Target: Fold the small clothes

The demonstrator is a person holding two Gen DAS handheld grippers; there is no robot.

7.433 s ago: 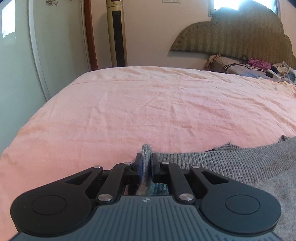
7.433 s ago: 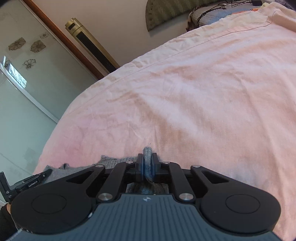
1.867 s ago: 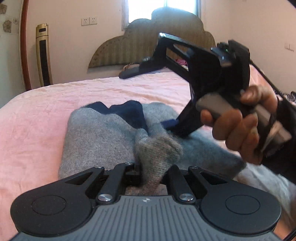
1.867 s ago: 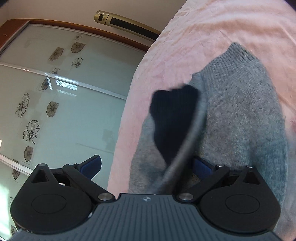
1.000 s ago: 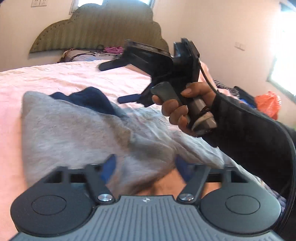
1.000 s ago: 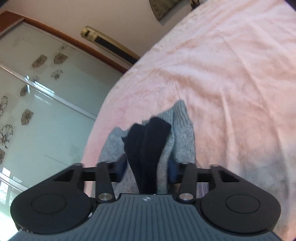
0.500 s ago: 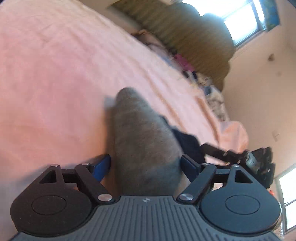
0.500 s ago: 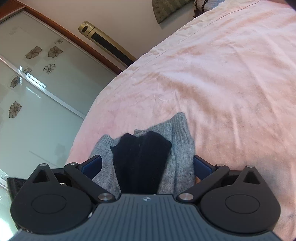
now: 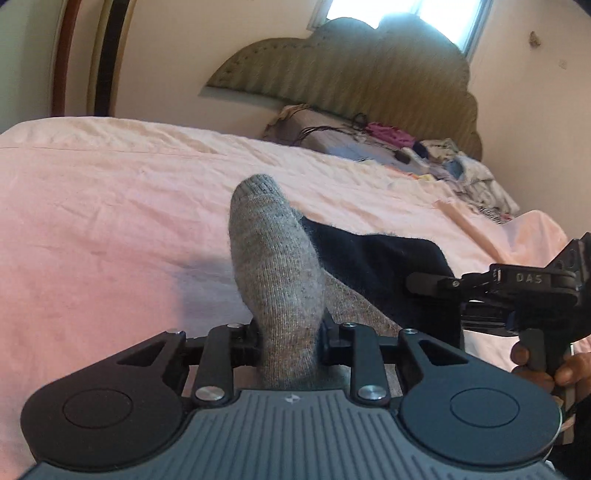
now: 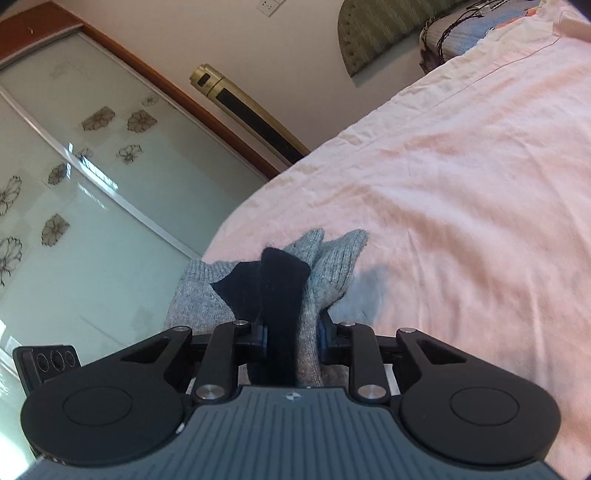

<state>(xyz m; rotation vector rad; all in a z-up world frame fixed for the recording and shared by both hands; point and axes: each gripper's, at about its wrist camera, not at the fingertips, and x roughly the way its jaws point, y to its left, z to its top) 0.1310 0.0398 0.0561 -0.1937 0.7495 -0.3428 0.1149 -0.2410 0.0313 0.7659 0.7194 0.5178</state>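
Bed (image 9: 110, 192) w/ pink sheet fills the room. Olive padded headboard (image 9: 351, 70) vs cream wall, bright window (image 9: 399, 14) above it. Cluttered pile of clothes (image 9: 436, 158) at the head end. Frosted glass doors w/ flower print (image 10: 74, 177), gold tower fan (image 10: 247, 114) beside them.

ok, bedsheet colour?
Pale pink bedsheet, plain with no pattern; clearest in the right wrist view.

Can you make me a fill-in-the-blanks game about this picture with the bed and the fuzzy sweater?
1. The sweater is mostly ____ with a dark navy part.
2. It lies on a bed with a ____ sheet.
3. The left gripper has a bunch of ____ fabric between its closing jaws.
4. The headboard stands in front of a bright ____.

Missing words: grey; pink; grey; window
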